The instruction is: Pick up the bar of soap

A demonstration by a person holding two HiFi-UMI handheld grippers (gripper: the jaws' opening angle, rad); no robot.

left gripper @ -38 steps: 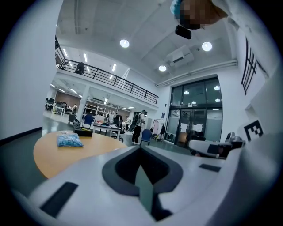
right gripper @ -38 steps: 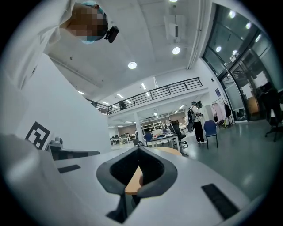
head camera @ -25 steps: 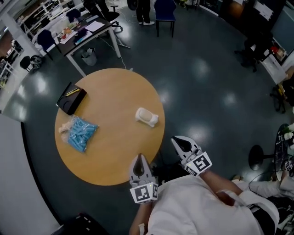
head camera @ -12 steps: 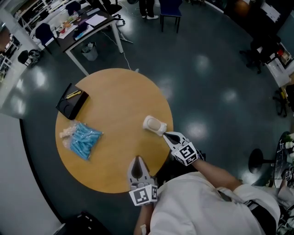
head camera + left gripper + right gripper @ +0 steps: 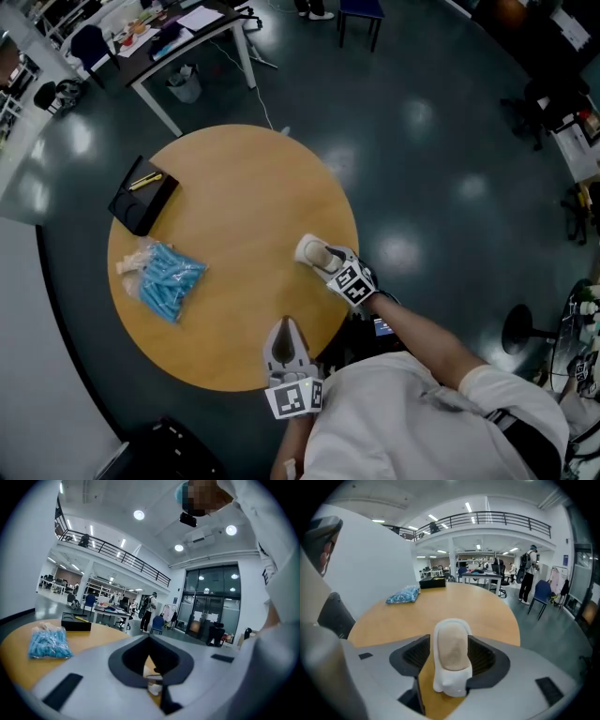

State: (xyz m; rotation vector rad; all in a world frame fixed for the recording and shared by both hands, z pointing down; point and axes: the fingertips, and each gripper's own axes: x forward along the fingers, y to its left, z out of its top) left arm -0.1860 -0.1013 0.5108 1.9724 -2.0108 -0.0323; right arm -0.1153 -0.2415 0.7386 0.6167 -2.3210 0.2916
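Right hand-held gripper [image 5: 451, 654] is held at the right edge of the round wooden worktop [image 5: 234, 211], its jaws set apart on either side of a white soap dish [image 5: 450, 685]. The ribbed pads are seen close against the sides of the dish; whether they press on it cannot be told. The bar of soap [image 5: 451, 648], beige and rounded, is carried in that dish, and the dish is seen resting on the worktop near its right rim, between the two jaws. In the head view the marker cube of this hand-held gripper is turned upward just behind the dish.

Left hand-held gripper [image 5: 286, 328] is held over the near edge of the worktop, well apart from the soap. Its jaws are brought together to a point, and nothing is held between them.

A clear bag of blue items [image 5: 167, 277] is laid on the left part of the worktop. A black tray [image 5: 141, 202] is placed beyond it at the far left rim, with a yellow pen-like object [image 5: 145, 182] laid in it. A white sleeve [image 5: 412, 422] of the person is seen at the bottom of the head view.
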